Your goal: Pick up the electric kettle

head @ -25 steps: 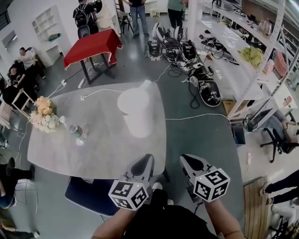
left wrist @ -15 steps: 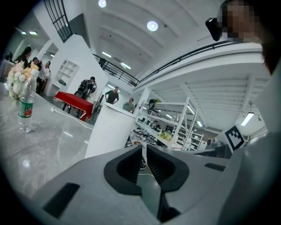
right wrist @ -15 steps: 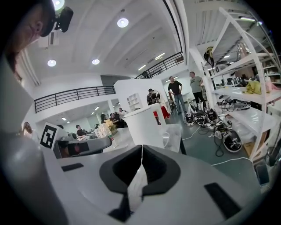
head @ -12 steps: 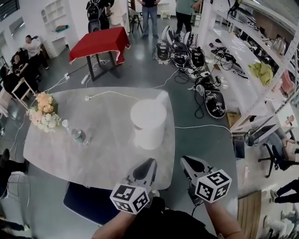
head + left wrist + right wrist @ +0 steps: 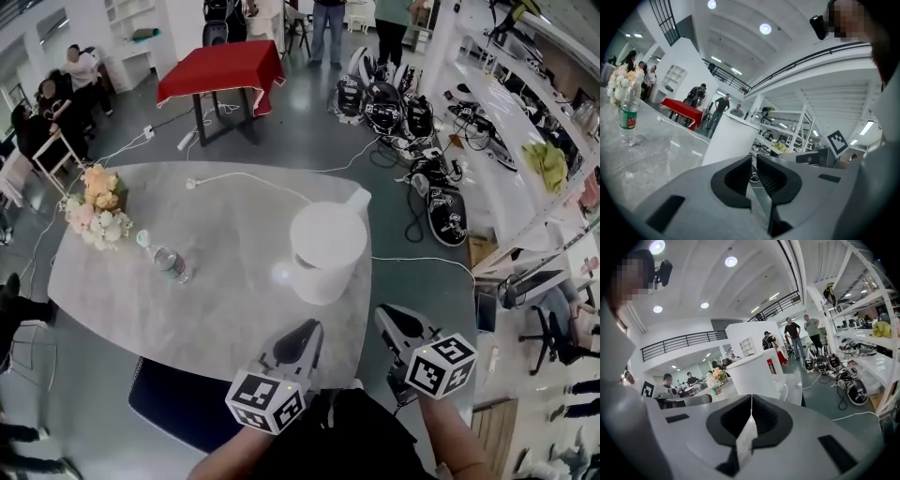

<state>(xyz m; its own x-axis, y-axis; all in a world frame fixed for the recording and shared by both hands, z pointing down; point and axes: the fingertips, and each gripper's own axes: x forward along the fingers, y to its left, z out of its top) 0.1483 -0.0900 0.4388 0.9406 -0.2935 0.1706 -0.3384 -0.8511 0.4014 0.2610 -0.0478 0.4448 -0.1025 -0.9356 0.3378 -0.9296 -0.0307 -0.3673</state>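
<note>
The pickup has not begun. The white kettle (image 5: 326, 251) stands untouched on the grey table (image 5: 141, 300), right of centre in the head view. The left gripper (image 5: 302, 334) and right gripper (image 5: 398, 321) are both clenched and empty near the bottom of the frame, short of the kettle. Opening, reaching, gripping and lifting are all left to do.

The kettle (image 5: 326, 248) stands on the table (image 5: 216, 309), just ahead of the jaws of the left gripper (image 5: 307, 330). From the jaws of the right gripper (image 5: 390, 315) it is ahead and a little to the left. The left jaws are over the near edge of the table. The right jaws are beside them, off the table, over the floor. A bottle (image 5: 169, 264) stands on the table, well left of the left jaws. The flowers (image 5: 97, 208) are farther left and farther ahead. A cord (image 5: 244, 177) lies on the table behind the kettle. Shelves (image 5: 506, 122) stand right of the right jaws.
</note>
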